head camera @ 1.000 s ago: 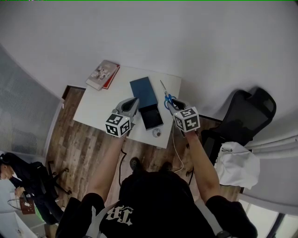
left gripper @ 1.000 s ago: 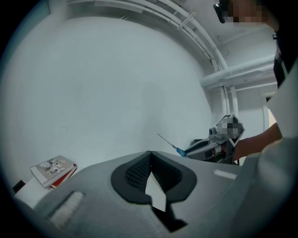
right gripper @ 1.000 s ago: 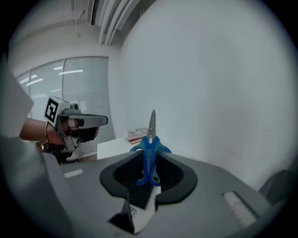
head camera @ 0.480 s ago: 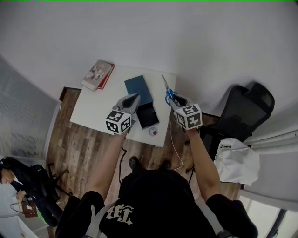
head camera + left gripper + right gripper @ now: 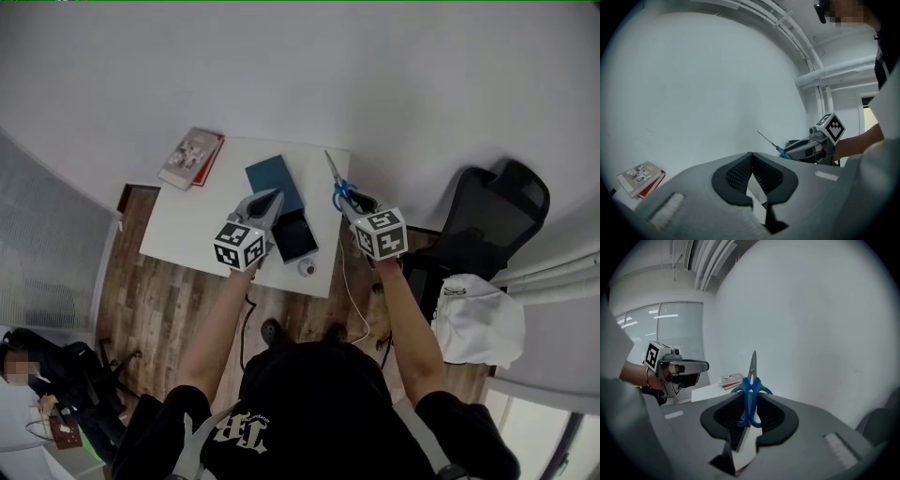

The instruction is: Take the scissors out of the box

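Blue-handled scissors (image 5: 750,391) stand upright between the jaws of my right gripper (image 5: 749,401), which is shut on the handles with the steel blades pointing away. In the head view the scissors (image 5: 338,187) hang above the right part of the white table (image 5: 202,220), held by the right gripper (image 5: 352,202). The open box lies below: its black tray (image 5: 296,235) and, behind it, the dark blue lid (image 5: 276,181). My left gripper (image 5: 274,198) hovers over the box's left side, and its pads (image 5: 740,171) meet with nothing between them.
A stack of books (image 5: 192,155) lies at the table's far left corner. A small round object (image 5: 307,267) sits near the front edge. A black office chair (image 5: 492,220) and a white bag (image 5: 478,323) stand to the right. A cable (image 5: 352,300) hangs off the table.
Both grippers have shifted slightly to the right over the table. The scissors stay in the right gripper's grip, now nearer the table's right edge.
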`<state>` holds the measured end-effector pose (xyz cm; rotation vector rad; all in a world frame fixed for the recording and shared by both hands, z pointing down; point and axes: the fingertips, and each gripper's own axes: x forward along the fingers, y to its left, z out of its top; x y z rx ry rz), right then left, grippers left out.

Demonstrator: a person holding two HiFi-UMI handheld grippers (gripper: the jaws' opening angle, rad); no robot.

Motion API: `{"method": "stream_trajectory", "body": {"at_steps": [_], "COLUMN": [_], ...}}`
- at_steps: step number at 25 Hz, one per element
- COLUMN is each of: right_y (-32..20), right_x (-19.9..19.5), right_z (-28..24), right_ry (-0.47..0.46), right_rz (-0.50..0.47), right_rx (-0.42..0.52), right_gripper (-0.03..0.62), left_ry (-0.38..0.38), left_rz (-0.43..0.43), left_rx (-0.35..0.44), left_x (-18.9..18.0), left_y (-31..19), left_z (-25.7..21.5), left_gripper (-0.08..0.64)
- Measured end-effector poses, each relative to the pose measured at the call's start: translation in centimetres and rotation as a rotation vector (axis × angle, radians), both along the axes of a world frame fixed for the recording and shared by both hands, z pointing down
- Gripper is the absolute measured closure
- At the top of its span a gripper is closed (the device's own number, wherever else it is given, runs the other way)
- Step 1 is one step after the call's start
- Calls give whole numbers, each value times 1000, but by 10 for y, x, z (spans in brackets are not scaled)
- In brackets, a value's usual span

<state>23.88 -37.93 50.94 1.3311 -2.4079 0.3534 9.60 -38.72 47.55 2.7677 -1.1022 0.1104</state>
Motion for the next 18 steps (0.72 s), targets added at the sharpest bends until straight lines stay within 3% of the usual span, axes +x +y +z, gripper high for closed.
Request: {"method": "stream_trajectory", "body": {"at_steps": [18], "right_y": [-2], "right_x": [10], "right_z": [2], "right_ry": [-4], "right_rz": [21], "right_rx": [-3], "right_gripper": [500], "left_ry": [-7], "left_rz": [19], "left_rx": [1], "left_x": [7], "left_y": [0], "left_z": [-2], "left_gripper": [563]}}
